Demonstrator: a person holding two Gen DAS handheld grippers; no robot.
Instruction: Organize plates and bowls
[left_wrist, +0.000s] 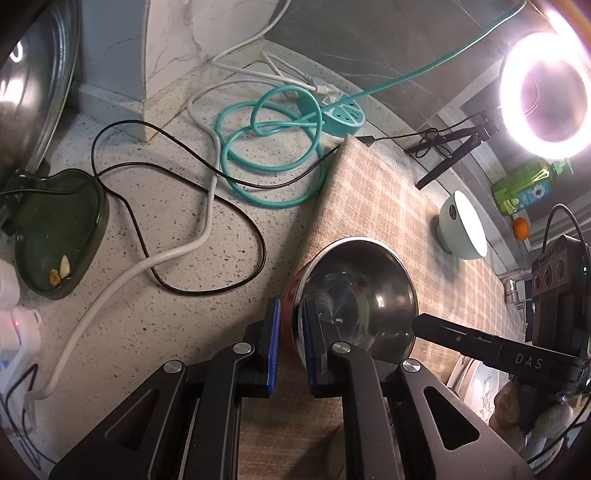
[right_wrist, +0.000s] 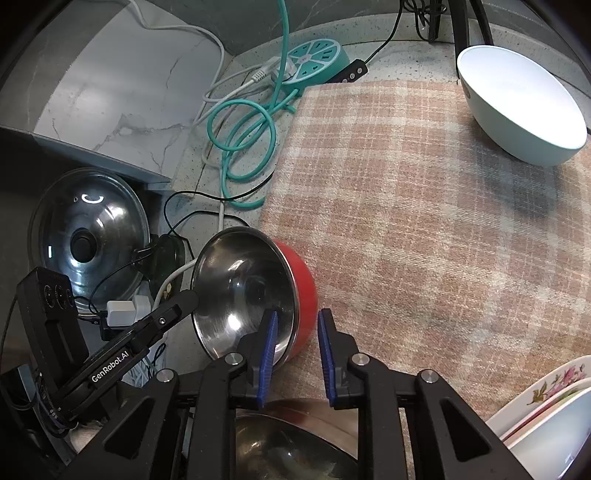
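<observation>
A bowl, red outside and steel inside (left_wrist: 354, 295) (right_wrist: 243, 288), is tilted at the left edge of the plaid cloth (left_wrist: 388, 206) (right_wrist: 424, 206). My left gripper (left_wrist: 291, 349) (right_wrist: 186, 299) is shut on its rim, one blue pad on the red wall and one inside. My right gripper (right_wrist: 296, 347) (left_wrist: 424, 325) straddles the opposite rim. Its left pad is inside the bowl, and its right pad stands a little off the red wall. A mint bowl with a white inside (left_wrist: 463, 225) (right_wrist: 524, 107) sits at the cloth's far side.
A second steel bowl (right_wrist: 288, 450) lies just below my right gripper, with stacked flowered plates (right_wrist: 554, 391) (left_wrist: 476, 391) beside it. Cables and a teal power strip (left_wrist: 341, 114) (right_wrist: 314, 59) cover the counter. Also here: a pot lid (right_wrist: 88, 236), a green dish (left_wrist: 55, 229), a ring light (left_wrist: 546, 92).
</observation>
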